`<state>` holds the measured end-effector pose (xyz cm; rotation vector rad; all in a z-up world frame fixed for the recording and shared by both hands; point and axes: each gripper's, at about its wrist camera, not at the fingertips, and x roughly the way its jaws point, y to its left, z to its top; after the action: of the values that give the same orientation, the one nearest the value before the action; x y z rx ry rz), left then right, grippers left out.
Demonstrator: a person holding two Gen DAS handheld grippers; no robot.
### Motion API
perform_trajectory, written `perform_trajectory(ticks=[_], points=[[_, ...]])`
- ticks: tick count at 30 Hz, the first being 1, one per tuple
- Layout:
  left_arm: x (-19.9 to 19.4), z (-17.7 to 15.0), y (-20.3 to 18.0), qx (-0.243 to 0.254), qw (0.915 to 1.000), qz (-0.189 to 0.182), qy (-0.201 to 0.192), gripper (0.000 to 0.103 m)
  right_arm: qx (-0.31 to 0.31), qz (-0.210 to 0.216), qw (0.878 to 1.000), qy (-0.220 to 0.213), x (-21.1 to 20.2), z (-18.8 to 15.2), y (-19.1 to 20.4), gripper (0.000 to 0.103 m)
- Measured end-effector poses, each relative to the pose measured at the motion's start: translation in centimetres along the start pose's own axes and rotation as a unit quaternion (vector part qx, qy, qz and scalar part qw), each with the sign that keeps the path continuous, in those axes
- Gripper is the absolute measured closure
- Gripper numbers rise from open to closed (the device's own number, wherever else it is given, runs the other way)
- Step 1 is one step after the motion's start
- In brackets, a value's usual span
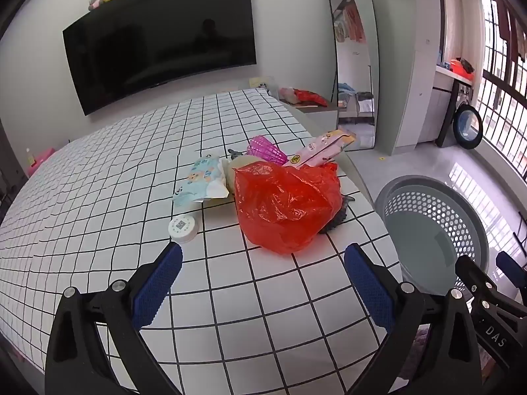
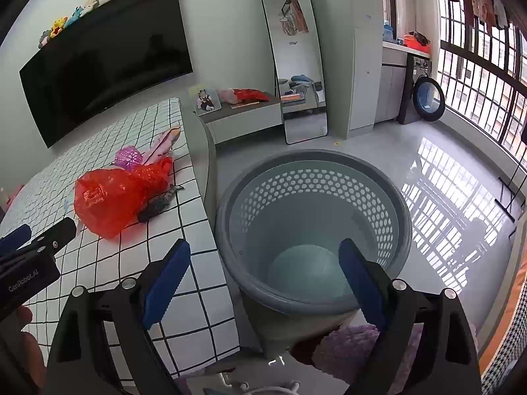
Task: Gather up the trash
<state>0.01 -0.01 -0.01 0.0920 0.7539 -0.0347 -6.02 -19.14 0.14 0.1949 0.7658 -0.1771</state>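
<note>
left tool | black arms, blue pads (silver screws) | possibly ribbed

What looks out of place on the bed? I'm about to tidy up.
A heap of trash lies near the bed's edge: a crumpled red plastic bag, a pink wrapper, a wipes pack and a small white lid. The basket alongside holds none.

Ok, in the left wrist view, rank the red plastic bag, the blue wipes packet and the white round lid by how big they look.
1. Red plastic bag, clearly largest.
2. Blue wipes packet.
3. White round lid, smallest, though it lies nearest the camera.
</note>
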Motion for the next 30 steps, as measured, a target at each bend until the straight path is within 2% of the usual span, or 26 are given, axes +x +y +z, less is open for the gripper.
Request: perform_trajectory(ticks=[30], points=[[-0.14, 0.06, 0.24, 0.002, 1.0000, 0.003, -0.005, 0.006, 0.001, 0.001, 1.000, -0.003, -0.24, 0.30, 0.27, 0.016]])
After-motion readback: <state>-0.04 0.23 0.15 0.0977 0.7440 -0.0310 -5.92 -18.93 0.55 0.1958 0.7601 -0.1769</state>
